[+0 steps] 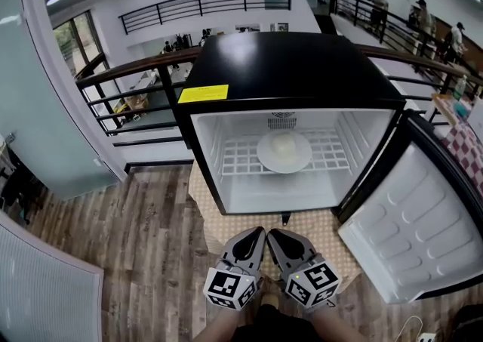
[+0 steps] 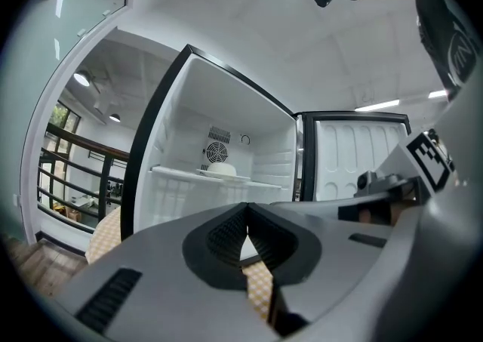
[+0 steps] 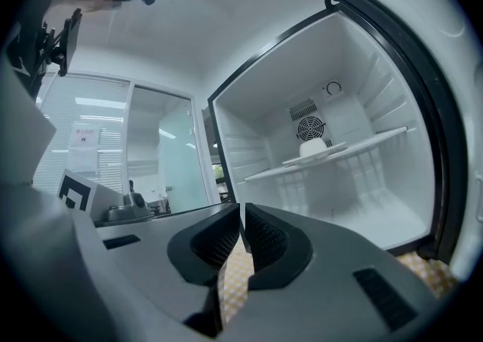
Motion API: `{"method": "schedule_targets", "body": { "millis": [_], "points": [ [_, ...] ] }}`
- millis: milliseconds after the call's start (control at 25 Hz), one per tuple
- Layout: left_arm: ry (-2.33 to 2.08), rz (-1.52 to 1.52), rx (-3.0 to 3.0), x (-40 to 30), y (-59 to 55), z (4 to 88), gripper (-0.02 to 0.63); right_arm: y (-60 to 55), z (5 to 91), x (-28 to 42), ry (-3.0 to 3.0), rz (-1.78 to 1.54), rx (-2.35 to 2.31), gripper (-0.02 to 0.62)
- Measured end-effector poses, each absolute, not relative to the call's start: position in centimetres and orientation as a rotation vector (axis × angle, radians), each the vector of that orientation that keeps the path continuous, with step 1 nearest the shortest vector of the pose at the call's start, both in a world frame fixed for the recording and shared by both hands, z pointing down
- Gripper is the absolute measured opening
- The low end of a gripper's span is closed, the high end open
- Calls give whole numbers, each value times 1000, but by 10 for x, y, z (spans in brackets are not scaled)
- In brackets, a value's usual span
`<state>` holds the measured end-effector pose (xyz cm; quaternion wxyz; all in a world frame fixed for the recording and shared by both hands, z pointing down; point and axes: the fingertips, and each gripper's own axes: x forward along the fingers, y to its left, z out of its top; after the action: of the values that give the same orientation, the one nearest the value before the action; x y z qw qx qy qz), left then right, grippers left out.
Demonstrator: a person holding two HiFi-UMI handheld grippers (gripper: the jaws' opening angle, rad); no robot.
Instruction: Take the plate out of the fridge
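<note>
The fridge (image 1: 287,69) stands open, with its door (image 1: 419,220) swung far to the right, so the front opening is free. The plate (image 1: 284,152) lies in the middle of the wire shelf (image 1: 234,158), apart from both side walls. The left hand-held gripper (image 1: 259,233) and the right hand-held gripper (image 1: 274,235) are side by side before the lower edge, both with jaws closed together on nothing.

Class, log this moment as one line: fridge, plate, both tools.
fridge door open | plate on shelf inside, untouched | left tool shut, empty, outside fridge | right tool shut, empty, outside fridge
</note>
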<state>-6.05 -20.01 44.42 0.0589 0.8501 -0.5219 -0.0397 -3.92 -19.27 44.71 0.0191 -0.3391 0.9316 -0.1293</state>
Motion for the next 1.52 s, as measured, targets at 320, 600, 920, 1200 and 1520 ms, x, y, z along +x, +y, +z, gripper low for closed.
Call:
{"method": "schedule_targets", "body": {
  "millis": [320, 600, 920, 1200, 1520],
  "points": [
    [-1566, -112, 2592, -55, -235, 440, 9, -228, 442, -34, 2868, -413, -1075, 43],
    [-1568, -125, 2593, -56, -251, 441, 8, -244, 444, -34, 2843, -455, -1072, 43],
    [-1487, -106, 2605, -51, -265, 448, 8, -259, 448, -30, 2816, -526, -1139, 43],
    [-1399, -73, 2665, -51, -279, 436, 8, -278, 433, -30, 2770, -566, -1222, 43],
    [-1305, -74, 2737, -45, -287, 431, 8, -303, 429, -22, 2596, -724, -1312, 44]
  ]
}}
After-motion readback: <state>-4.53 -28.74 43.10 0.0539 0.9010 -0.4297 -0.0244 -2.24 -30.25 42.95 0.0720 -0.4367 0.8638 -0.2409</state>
